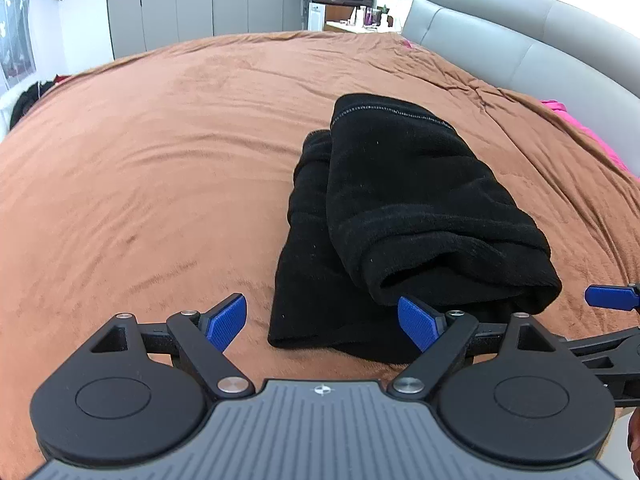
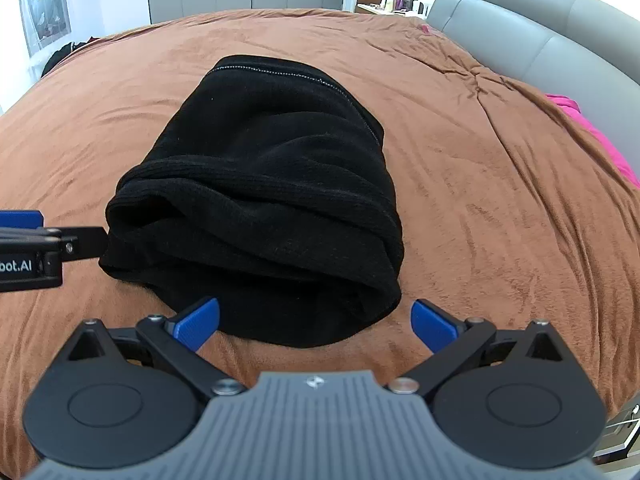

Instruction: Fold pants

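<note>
So the black pants [image 2: 256, 184] were sitting in a folded bundle on the brown bed [image 2: 480, 200], well in from its edges, toward the grey headboard [image 1: 520, 40] side. Left tool [image 1: 322, 326] had its blue pads spread apart, empty, at the bundle's near end. Right tool [image 2: 316, 322] was wide apart too, gripping nothing.

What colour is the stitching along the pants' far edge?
Whitish-grey stitching on black pants; clearest in the right wrist view.
</note>
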Demonstrator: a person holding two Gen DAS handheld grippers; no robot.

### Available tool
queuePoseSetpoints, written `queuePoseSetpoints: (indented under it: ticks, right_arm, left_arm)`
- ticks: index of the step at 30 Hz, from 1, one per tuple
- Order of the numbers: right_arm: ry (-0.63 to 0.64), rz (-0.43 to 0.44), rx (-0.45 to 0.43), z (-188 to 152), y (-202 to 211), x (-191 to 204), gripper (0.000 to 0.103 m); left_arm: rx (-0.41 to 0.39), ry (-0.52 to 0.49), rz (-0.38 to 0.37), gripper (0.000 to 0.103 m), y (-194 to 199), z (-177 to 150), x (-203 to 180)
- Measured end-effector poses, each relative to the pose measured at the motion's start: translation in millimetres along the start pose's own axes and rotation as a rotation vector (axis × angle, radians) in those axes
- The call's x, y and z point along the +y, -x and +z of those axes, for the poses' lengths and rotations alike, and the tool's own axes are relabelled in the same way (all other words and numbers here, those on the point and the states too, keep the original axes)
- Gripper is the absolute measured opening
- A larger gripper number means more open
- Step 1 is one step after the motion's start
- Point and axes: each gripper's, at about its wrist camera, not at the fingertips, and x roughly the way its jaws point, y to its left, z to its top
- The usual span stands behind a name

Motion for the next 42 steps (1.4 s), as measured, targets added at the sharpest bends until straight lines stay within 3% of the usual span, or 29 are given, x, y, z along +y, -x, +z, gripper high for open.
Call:
queuePoseSetpoints:
  ticks: [8, 15, 19, 32, 42]
  right_arm:
    - [0.008, 0.007, 0.000, 4.2, -8.4, 1.8, 0.098]
    - [0.021, 0.013, -0.002, 4.6, -14.9, 7.0, 0.098]
    - [0.032, 0.018, -0.005, 5.0, -16.7, 10.5, 0.098]
    - [0.036, 0.008, -0.006, 6.1, -19.3, 10.8, 0.098]
    - [0.029, -0.002, -0.004, 5.4, -18.5, 9.6, 0.098]
  left_arm:
    - [-0.014, -0.021, 0.036, 0.100, -0.7, 5.2, -1.0]
    - [-0.012, -0.085, 0.144, 0.100, -7.8, 9.6, -6.1]
    - [-0.005, -0.047, 0.074, 0.097, -10.8, 10.7, 2.1]
    - [0.023, -0.007, 0.076, 0.101, -14.8, 17.8, 7.3]
    - [-0.108, -0.045, 0.037, 0.101, 1.5, 13.7, 6.1]
